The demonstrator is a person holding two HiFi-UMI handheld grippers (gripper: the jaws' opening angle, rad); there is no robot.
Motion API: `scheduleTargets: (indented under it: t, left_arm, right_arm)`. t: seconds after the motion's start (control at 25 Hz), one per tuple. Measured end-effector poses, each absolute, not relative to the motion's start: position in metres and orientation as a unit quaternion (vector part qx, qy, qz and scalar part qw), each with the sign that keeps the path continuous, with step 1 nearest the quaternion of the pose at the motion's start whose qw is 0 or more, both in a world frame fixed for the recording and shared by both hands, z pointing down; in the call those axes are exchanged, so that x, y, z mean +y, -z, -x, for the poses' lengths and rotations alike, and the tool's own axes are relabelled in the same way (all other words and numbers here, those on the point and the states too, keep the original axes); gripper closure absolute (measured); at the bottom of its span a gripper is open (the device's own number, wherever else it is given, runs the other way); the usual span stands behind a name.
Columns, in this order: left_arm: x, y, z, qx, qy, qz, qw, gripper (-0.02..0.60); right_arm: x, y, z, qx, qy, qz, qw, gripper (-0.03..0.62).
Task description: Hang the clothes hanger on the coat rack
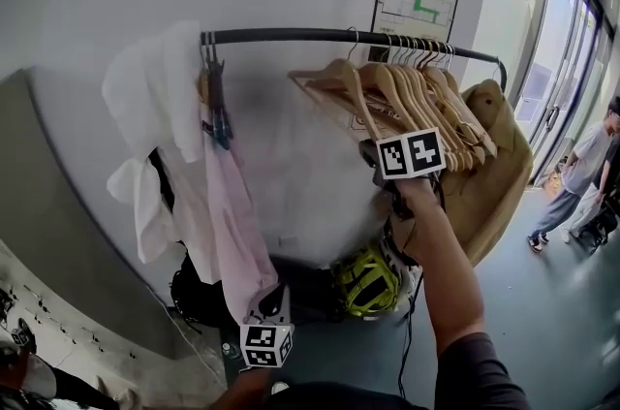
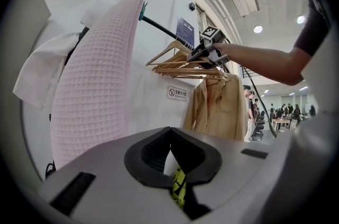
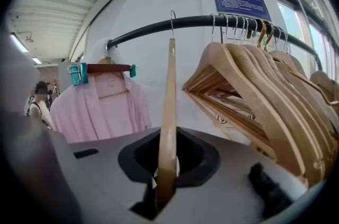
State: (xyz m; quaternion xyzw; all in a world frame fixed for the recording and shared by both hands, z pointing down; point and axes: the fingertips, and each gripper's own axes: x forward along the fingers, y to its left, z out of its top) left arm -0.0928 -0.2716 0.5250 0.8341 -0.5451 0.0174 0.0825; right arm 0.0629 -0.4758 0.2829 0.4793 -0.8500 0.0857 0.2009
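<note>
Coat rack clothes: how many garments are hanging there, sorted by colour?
White garment: 1
Pink garment: 1
Tan jacket: 1
Total: 3

Pale wooden clothes hanger (image 3: 168, 112), upright and seen edge-on, its wire hook (image 3: 172, 15) meeting the dark horizontal rail of the coat rack (image 3: 193, 20).
</note>
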Motion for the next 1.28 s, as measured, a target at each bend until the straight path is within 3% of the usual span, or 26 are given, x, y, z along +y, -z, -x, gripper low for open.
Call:
scheduleTargets:
  t: [0.48, 0.52, 0.6, 0.68, 0.96, 1.2, 1.28]
  left_arm:
    - [-0.263, -0.534, 0.093, -0.552, -0.023, -0.828, 0.09, 0.572]
    - [-0.263, -0.534, 0.093, -0.553, -0.024, -0.828, 0.09, 0.572]
    - [-0.262, -0.534, 0.092, -0.553, -0.026, -0.828, 0.089, 0.572]
    - [-0.261, -0.533, 0.091, -0.554, -0.028, -0.828, 0.088, 0.572]
    - [-0.267, -0.517, 0.086, -0.554, -0.022, -0.828, 0.081, 0.572]
    - [-0.281, -0.485, 0.08, -0.552, 0.002, -0.832, 0.059, 0.572]
    - [-0.289, -0.481, 0.076, -0.553, 0.0, -0.832, 0.051, 0.572]
  right_arm:
    - [-0.483, -0.284, -0.068, -0.848, -0.073, -0.49, 0.187, 0.548]
    - [-0.483, -0.281, -0.071, -0.847, -0.06, -0.498, 0.178, 0.535]
    - [-0.48, -0.273, -0.078, -0.843, -0.033, -0.514, 0.156, 0.407]
    - [-0.471, -0.266, -0.087, -0.836, -0.002, -0.532, 0.133, 0.393]
    - [-0.394, -0.247, -0.123, -0.788, 0.11, -0.602, 0.061, 0.388]
    - [-0.324, -0.337, -0.13, -0.805, 0.083, -0.582, 0.079, 0.39]
    - [-0.313, -0.374, -0.134, -0.804, 0.067, -0.586, 0.077, 0.433]
